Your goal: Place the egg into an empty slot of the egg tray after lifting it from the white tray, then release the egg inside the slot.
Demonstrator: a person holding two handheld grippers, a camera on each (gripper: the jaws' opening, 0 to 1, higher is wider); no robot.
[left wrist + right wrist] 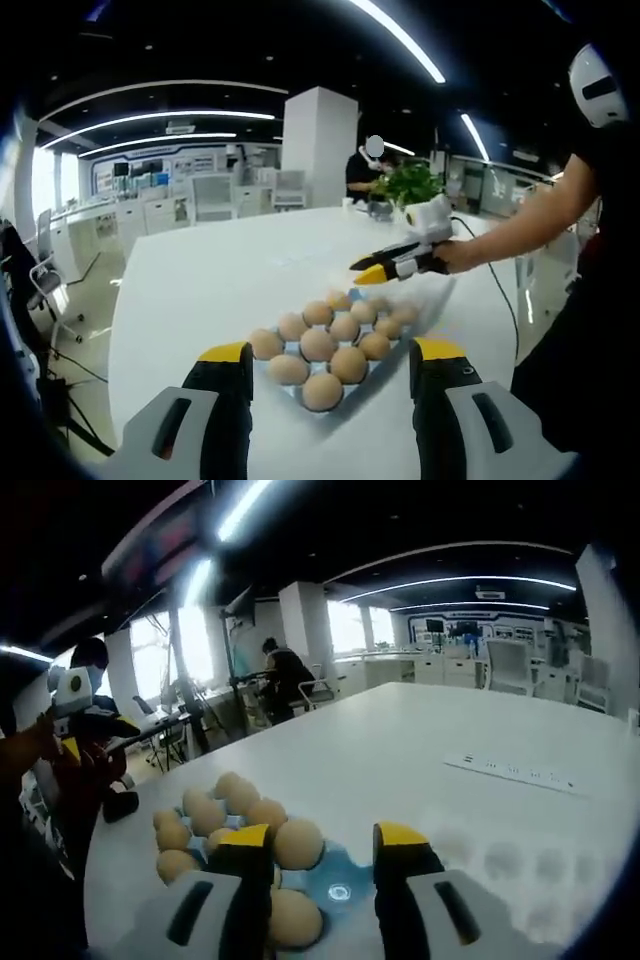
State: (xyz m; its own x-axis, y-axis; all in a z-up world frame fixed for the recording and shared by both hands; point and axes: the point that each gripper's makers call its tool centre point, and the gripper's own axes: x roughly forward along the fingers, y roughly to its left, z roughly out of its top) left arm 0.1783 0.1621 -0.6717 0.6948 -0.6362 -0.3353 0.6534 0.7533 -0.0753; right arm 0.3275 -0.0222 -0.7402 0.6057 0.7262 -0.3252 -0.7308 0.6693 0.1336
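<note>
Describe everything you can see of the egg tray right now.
The egg tray is a pale, light blue moulded tray lying flat on the white table. Brown eggs sit in most of its cups; I count about eleven in the left gripper view. In the right gripper view at least one empty blue cup shows between the right gripper's open jaws, which hover just above it. Neither gripper is seen touching it.

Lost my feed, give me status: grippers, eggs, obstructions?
Left gripper open, short of the egg tray. Right gripper open over the tray's empty blue slot. Eggs fill the other slots. Nothing blocking.
</note>
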